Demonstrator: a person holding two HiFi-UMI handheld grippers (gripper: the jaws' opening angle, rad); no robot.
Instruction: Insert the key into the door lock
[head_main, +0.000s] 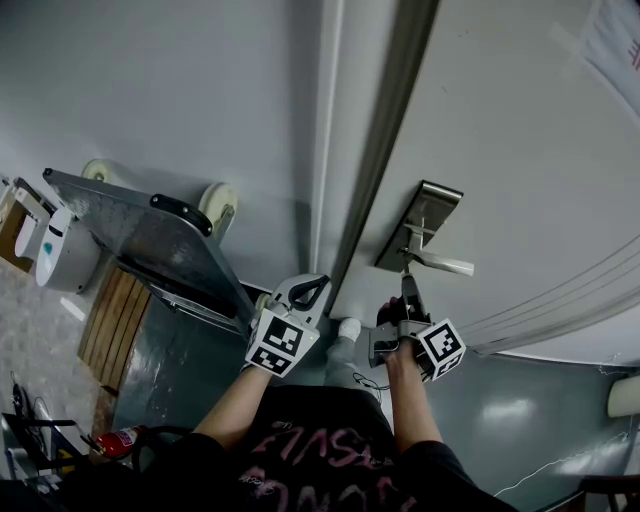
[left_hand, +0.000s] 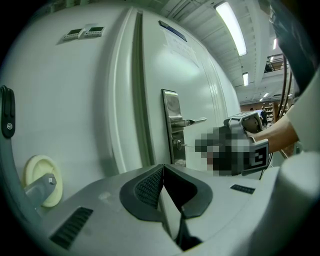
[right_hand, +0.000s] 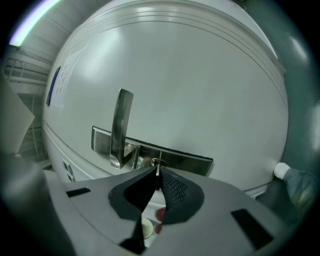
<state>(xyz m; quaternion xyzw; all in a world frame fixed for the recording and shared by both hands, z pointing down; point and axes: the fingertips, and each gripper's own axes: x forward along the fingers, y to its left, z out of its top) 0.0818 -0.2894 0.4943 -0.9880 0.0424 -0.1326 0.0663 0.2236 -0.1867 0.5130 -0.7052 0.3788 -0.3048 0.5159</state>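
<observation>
On the pale door, a steel lock plate (head_main: 420, 222) carries a lever handle (head_main: 440, 264). My right gripper (head_main: 408, 284) is shut on a small metal key (right_hand: 157, 171), whose tip sits at the round keyhole (right_hand: 156, 163) on the lock plate (right_hand: 185, 159), beside the handle (right_hand: 121, 125). How deep the key sits cannot be seen. My left gripper (head_main: 312, 291) hangs left of the door's edge, shut with nothing between its jaws. From the left gripper (left_hand: 161, 171) view, the lock plate (left_hand: 172, 125), the key (left_hand: 185, 145) and the right gripper (left_hand: 246, 145) show side-on.
A grey door frame (head_main: 385, 120) runs just left of the lock. A metal trolley (head_main: 150, 240) with pale wheels (head_main: 218, 201) leans by the wall at left. Below it lie a wooden pallet (head_main: 115, 310) and a red fire extinguisher (head_main: 118, 441). A paper sheet (head_main: 615, 40) hangs on the door.
</observation>
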